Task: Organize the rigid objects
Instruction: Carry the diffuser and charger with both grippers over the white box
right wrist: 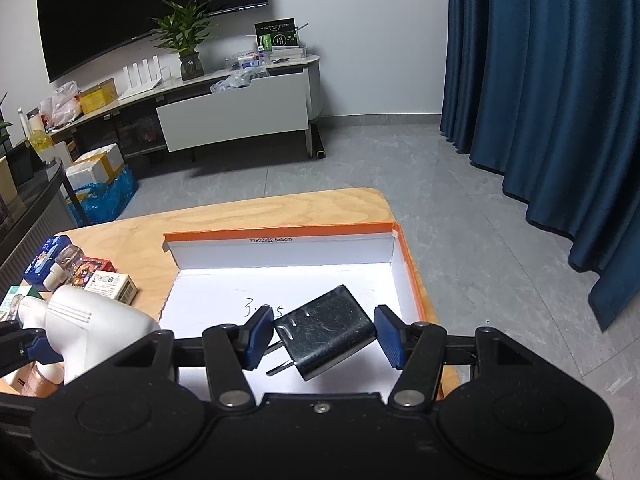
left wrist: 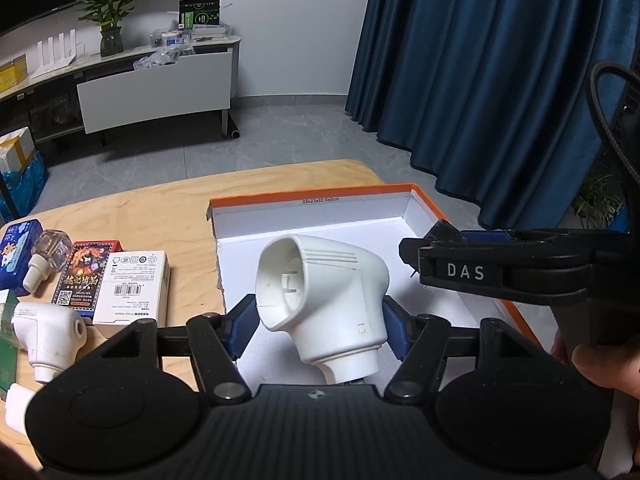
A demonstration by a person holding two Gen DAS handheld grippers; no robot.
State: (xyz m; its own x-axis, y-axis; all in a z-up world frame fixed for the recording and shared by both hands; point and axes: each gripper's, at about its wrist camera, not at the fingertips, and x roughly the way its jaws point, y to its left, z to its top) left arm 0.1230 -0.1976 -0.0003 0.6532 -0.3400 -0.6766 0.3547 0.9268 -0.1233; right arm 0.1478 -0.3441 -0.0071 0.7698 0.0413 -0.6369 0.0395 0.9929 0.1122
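Note:
My left gripper (left wrist: 320, 330) is shut on a white plug-in device (left wrist: 324, 284), its blue pads pressing both sides. It hangs over the near part of the orange-rimmed white box (left wrist: 312, 200). In the right wrist view the same white device (right wrist: 100, 324) sits at the left, just outside the box's left wall. My right gripper (right wrist: 323, 336) is shut on a black wall charger (right wrist: 326, 330), held tilted with its prongs pointing down-left above the box floor (right wrist: 224, 280). The right gripper (left wrist: 424, 248) also reaches in from the right in the left wrist view.
On the wooden table (left wrist: 160, 200) left of the box lie a blue tin (left wrist: 18, 252), a small glass bottle (left wrist: 46, 256), a red card box (left wrist: 82, 276), a white barcoded box (left wrist: 132, 288) and a second white plug-in device (left wrist: 48, 328). A hand (left wrist: 600, 360) is at the right edge.

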